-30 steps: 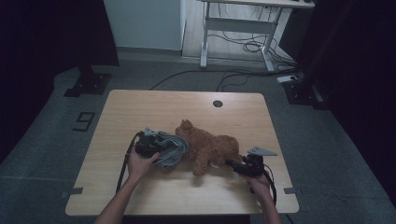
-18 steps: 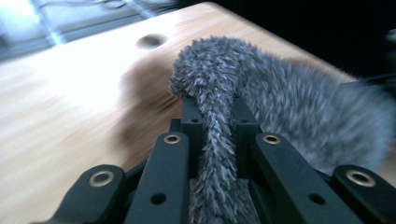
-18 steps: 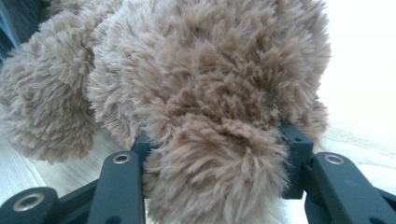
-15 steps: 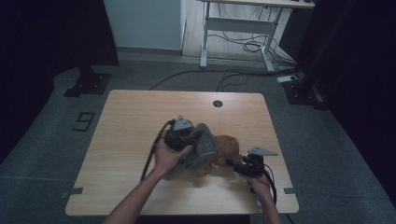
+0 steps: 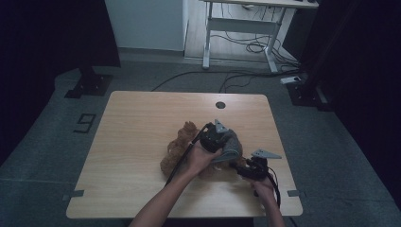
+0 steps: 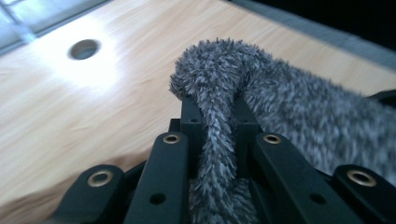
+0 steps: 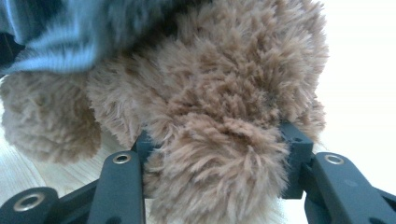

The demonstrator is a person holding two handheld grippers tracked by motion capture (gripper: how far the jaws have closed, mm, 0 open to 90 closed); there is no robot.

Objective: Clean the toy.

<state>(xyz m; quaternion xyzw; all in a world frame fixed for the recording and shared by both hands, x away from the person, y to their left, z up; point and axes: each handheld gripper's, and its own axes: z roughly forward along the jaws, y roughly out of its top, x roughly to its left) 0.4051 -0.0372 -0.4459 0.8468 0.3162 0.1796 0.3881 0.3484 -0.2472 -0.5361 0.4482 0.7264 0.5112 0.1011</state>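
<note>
A brown plush toy [image 5: 176,147] lies on the wooden table [image 5: 142,123]. My left gripper [image 5: 217,138] hangs over the toy's right part, shut on a fold of grey fuzzy cloth [image 5: 231,147] that drapes down onto the toy. In the left gripper view the cloth [image 6: 280,107] is pinched tight in that gripper [image 6: 218,108]. My right gripper [image 5: 244,167] rests low at the toy's right end. In the right gripper view it [image 7: 219,140] is shut on a furry part of the plush toy [image 7: 219,93], and the grey cloth [image 7: 70,32] hangs above.
A round cable hole [image 5: 220,105] sits near the table's far edge, and the hole [image 6: 84,49] appears again in the left gripper view. Cables trail from both grippers toward the near edge. A desk frame [image 5: 236,28] and black stands stand on the floor beyond.
My left gripper has carried the grey cloth up and to the right, from the toy's left side across to its right end. The right gripper has stayed put on the toy.
</note>
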